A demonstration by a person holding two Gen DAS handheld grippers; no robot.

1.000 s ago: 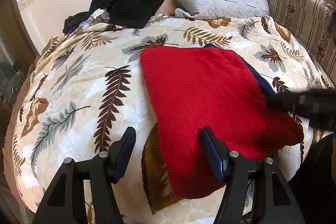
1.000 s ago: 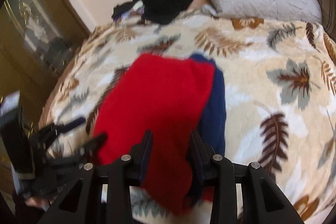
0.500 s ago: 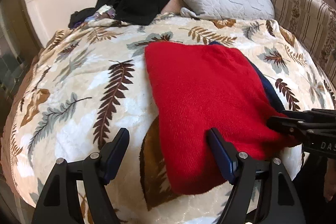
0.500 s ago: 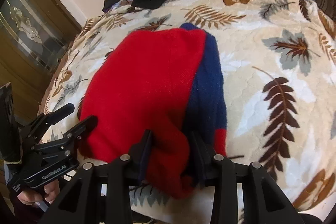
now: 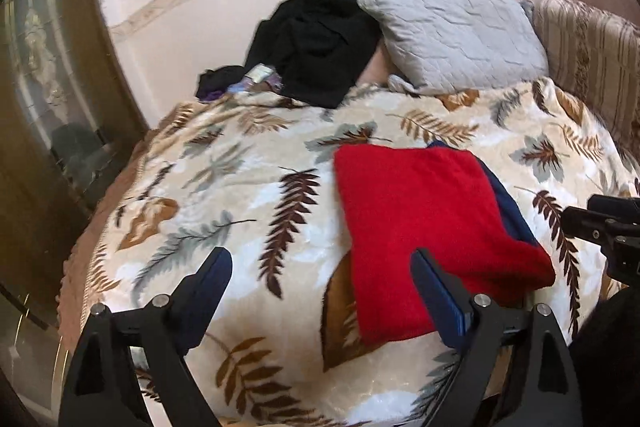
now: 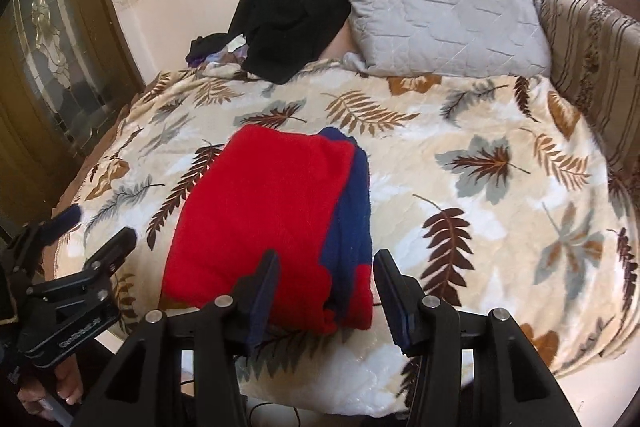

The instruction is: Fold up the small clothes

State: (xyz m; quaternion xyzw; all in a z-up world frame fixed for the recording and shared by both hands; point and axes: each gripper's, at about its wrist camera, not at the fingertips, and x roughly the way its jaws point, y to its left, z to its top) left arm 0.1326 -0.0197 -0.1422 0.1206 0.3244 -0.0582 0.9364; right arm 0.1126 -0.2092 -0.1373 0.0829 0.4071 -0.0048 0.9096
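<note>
A home bedroom: leaf-print blanket [image 6: 460, 155], grey pillow [image 6: 436, 19], strewn clothes [image 6: 288, 15]

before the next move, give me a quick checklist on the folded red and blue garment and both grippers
1. Left gripper free of cloth: ok. Its jaws have just been opening, stand wide, nothing between them.
2. Right gripper let go: ok. Its jaws have just been opening; the garment's near edge shows between them, pads not pressing.
3. Red and blue garment folded flat on the blanket: ok, red layer on top, blue strip showing on one side.
4. Edges lined up: not ok, blue sticks out past the red.
5. Next piece in view: ok, black clothes heaped beside the grey pillow.
6. Black heap is small clothes: cannot tell.
</note>
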